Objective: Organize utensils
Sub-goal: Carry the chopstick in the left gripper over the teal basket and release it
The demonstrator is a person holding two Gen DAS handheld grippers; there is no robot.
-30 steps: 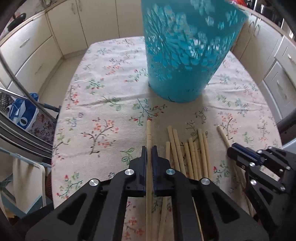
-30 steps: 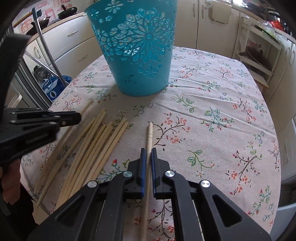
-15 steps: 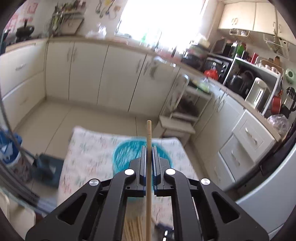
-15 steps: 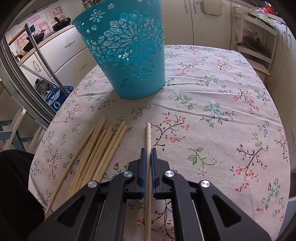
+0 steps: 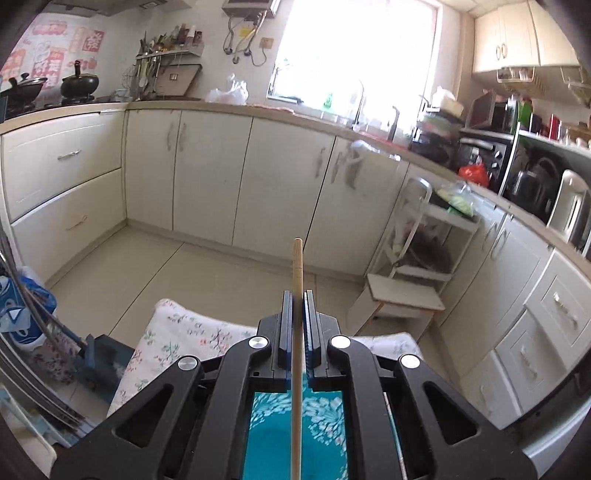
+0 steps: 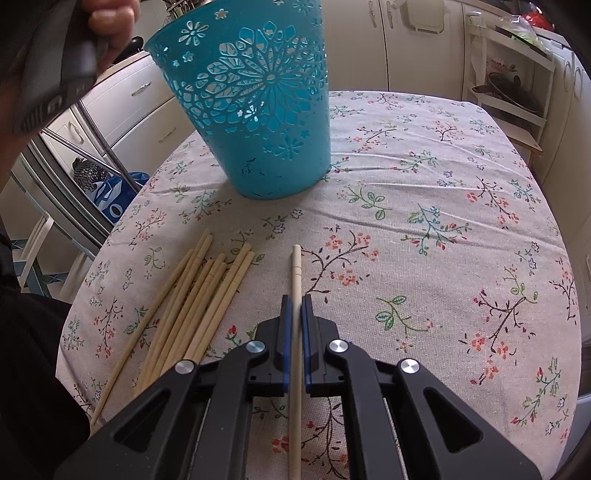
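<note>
My left gripper (image 5: 296, 295) is shut on a wooden chopstick (image 5: 297, 266) and is held high above the turquoise cut-out basket (image 5: 275, 439), whose inside shows below its jaws. In the right wrist view the same basket (image 6: 258, 122) stands upright on the floral tablecloth (image 6: 424, 229). My right gripper (image 6: 293, 301) is shut on a pale chopstick (image 6: 295, 266), low over the cloth. Several loose chopsticks (image 6: 192, 302) lie in a bundle to its left. A hand (image 6: 110, 26) holding the left gripper's grip shows at the top left.
Cream kitchen cabinets (image 5: 207, 177) line the walls beyond the table. A small white shelf cart (image 5: 417, 266) stands past the table's far edge. A blue bag (image 6: 118, 195) and metal rods sit on the floor at the left.
My left gripper has lifted its chopstick off the table and risen above the basket, tipping toward level. My right gripper has stayed in place with its chopstick.
</note>
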